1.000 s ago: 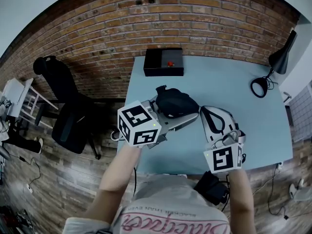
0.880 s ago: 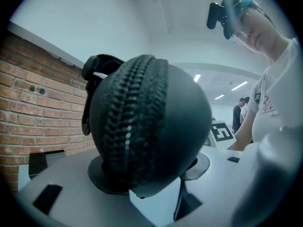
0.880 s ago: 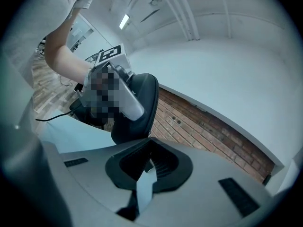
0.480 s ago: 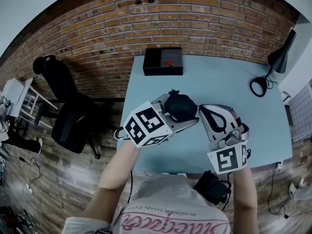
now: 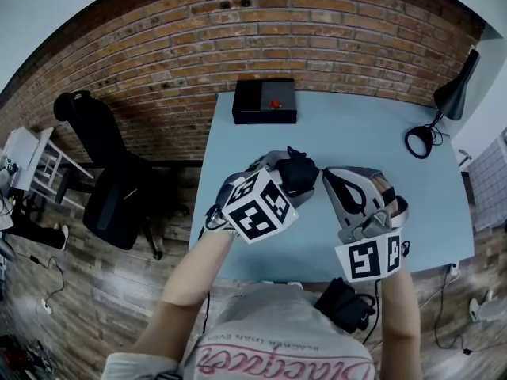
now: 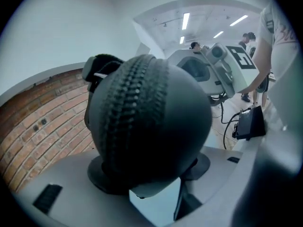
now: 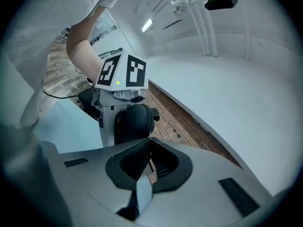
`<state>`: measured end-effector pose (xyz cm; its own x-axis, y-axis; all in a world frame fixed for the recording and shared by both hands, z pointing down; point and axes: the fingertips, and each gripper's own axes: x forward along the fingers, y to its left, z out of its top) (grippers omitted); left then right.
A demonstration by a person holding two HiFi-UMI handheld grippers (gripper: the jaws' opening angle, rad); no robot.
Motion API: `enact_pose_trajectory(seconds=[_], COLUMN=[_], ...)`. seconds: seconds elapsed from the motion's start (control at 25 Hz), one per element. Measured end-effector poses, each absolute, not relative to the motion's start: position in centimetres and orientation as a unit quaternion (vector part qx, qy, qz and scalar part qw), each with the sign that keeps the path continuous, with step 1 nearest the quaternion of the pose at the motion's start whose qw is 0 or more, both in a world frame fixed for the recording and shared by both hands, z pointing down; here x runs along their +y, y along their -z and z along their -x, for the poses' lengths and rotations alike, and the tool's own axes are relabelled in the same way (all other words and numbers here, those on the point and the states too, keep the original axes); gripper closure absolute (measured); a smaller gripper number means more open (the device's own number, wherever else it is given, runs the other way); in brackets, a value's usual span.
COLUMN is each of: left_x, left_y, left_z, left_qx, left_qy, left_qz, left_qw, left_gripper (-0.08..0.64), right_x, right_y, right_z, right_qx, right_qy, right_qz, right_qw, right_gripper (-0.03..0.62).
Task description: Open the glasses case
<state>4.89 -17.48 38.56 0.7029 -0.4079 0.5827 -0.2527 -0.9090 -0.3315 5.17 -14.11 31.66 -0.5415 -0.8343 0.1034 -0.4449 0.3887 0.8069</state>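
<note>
- Left gripper [image 6: 151, 189]: the jaws stand narrowly apart and are clamped on the black glasses case [image 6: 147, 126], one pad on each side of its rounded shell. The zipper track faces the left gripper view.
- Right gripper [image 7: 150, 150]: the jaws are fully together. Their tips meet the near edge of the case, and a thin pale strip runs from the case to the tips. Whether the strip is pinched cannot be told.
- Glasses case: zipped shut and held between the two grippers over the near part of the light-blue table [image 5: 356, 125].
- Surroundings: a black box [image 5: 265, 101] sits at the table's far edge, with a black desk lamp [image 5: 455, 93] at the far right corner. An office chair [image 5: 103, 172] stands to the left, and a brick wall [image 5: 238, 30] lies behind.
</note>
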Motion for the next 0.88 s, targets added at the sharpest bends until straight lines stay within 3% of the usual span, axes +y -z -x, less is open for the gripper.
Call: enact_pose_trajectory(seconds=[0.48,0.88], left_x=[-20.2,-17.1], left_y=[-39.2,-35.0], left_z=[-4.1,-6.3], left_qx=[0.271,0.199], left_qy=[0.409,0.23], left_qz=[0.854,0.939], left_qw=[0.175,0.16], left_gripper=[0.291,0.272], right_x=[-14.1,-14.3], right_y=[-31.7,-28.4], right_z=[-5.0,-7.2], right_qx=[-0.724,-0.843], right_qy=[0.455,0.285], right_qz=[-0.4,-0.426], right_qw=[0.329,0.163], right_gripper=[0.574,0.575])
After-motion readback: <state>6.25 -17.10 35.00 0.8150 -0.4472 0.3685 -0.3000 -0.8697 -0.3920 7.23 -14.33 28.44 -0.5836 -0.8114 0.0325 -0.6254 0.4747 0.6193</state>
